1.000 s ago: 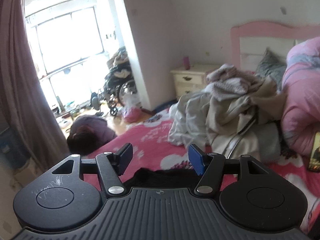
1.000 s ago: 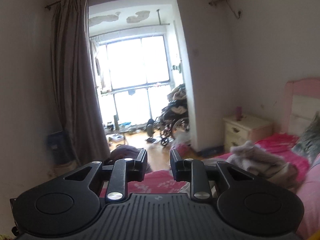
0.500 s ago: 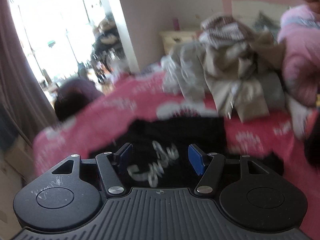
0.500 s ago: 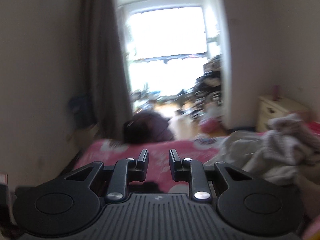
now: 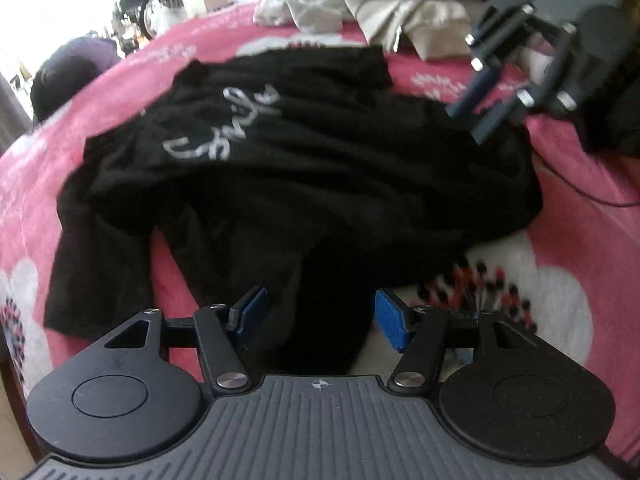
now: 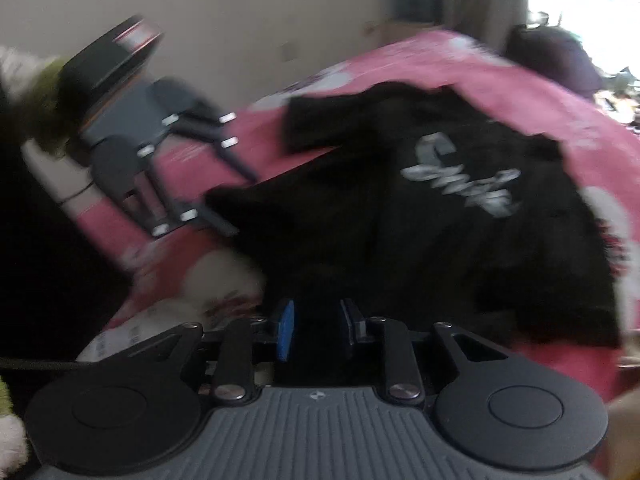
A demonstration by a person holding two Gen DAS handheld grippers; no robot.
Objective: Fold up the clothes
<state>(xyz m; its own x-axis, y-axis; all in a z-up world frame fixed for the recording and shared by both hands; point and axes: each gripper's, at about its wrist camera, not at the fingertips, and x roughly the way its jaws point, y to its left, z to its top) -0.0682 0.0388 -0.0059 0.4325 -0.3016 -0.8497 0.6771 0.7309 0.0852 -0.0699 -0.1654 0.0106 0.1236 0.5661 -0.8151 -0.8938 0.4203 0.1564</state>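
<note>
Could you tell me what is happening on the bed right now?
A person with a gripper in each hand is about to fold a black shirt lying crumpled on the pink blanket. The left gripper hangs open over its near edge, the right gripper is also open over it; neither grips yet.

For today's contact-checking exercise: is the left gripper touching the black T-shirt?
Cannot tell. In the left wrist view the left gripper is open over the black T-shirt, but neither view shows plain contact or a gap.

One black shirt [image 5: 304, 152], two grippers [image 5: 320, 316]
</note>
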